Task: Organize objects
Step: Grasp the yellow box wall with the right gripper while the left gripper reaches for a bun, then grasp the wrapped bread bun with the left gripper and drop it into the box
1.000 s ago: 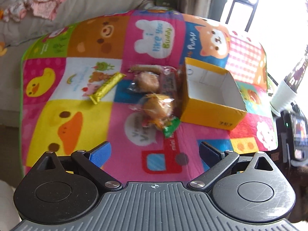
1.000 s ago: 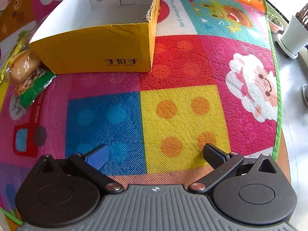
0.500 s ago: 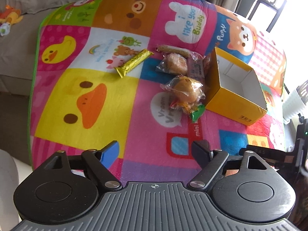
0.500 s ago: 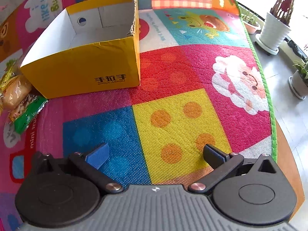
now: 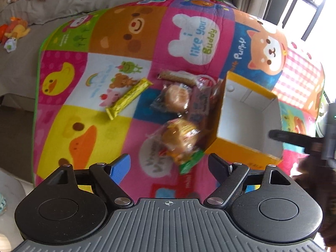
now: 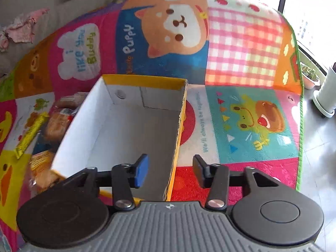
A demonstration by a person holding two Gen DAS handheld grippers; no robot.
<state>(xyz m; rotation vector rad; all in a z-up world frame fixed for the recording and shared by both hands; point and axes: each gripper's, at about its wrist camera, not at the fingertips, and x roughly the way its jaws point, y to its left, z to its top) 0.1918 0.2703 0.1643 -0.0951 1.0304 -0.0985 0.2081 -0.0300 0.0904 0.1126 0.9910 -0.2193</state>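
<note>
On a bright patchwork mat [image 5: 117, 126] printed with cartoon animals sits an open yellow box [image 6: 134, 126] with a white inside, nothing visible in it. Just to its left, from the left wrist view, lies a cluster of wrapped snacks: a wrapped bun [image 5: 177, 96] farther back, a second wrapped bun [image 5: 180, 138] nearer, a green packet [image 5: 191, 161] poking out beneath it, and a dark red packet [image 5: 199, 105] touching the box's left wall. A yellow bar [image 5: 129, 97] lies apart to the left, on the white square of the mat. The left gripper [image 5: 169, 164] hovers above the mat short of the snacks, its jaws wide and nothing between them. The right gripper [image 6: 170, 170] straddles the box's right wall near the front corner, one finger inside the box and one outside; its jaws have just been closing and stand fairly narrow, but the pads are not yet pressing the cardboard.
</note>
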